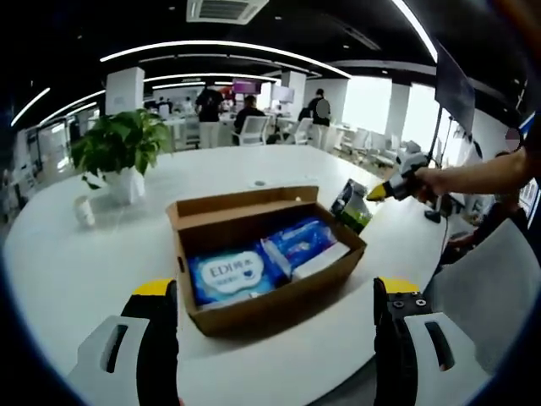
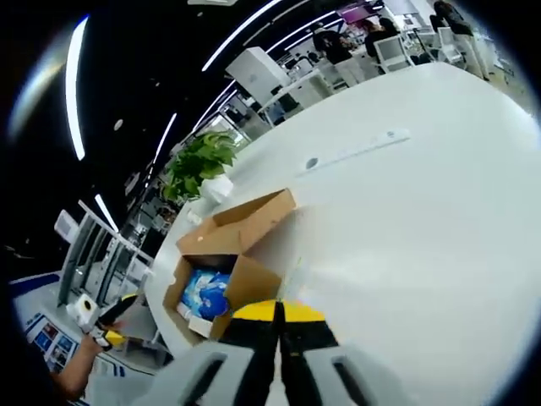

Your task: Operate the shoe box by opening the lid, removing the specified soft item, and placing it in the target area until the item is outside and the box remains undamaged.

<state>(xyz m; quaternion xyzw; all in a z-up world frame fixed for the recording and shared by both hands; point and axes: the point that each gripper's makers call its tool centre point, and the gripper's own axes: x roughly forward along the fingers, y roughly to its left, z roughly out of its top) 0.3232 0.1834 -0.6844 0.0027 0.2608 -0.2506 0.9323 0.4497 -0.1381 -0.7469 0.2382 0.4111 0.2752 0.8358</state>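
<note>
The shoe box (image 1: 266, 254) sat on the white bench (image 1: 76, 262) with its lid already folded back, and blue soft packs (image 1: 226, 277) lay inside it. The left claw (image 1: 275, 338) hovered at the near side of the box, its jaws wide apart and empty.

At about 3 o'clock in the left gripper view, the right claw (image 1: 372, 194) was out past the box's right end, close against a dark green packet (image 1: 352, 205). Its own view showed the jaws of the right claw (image 2: 279, 326) pressed together, and a pale thin sliver between them may have been the packet's edge, though that was too unclear to be sure.

If the packet was the item, it was already outside the box, so the step in hand was likely setting it down. It would be best lowered flat and well away from the cardboard wall, so that the box was not nudged.

The bench edge curved near at 4 o'clock, with open white surface toward 12 o'clock. A potted plant (image 1: 121, 152) stood at 10 o'clock, well apart.
</note>
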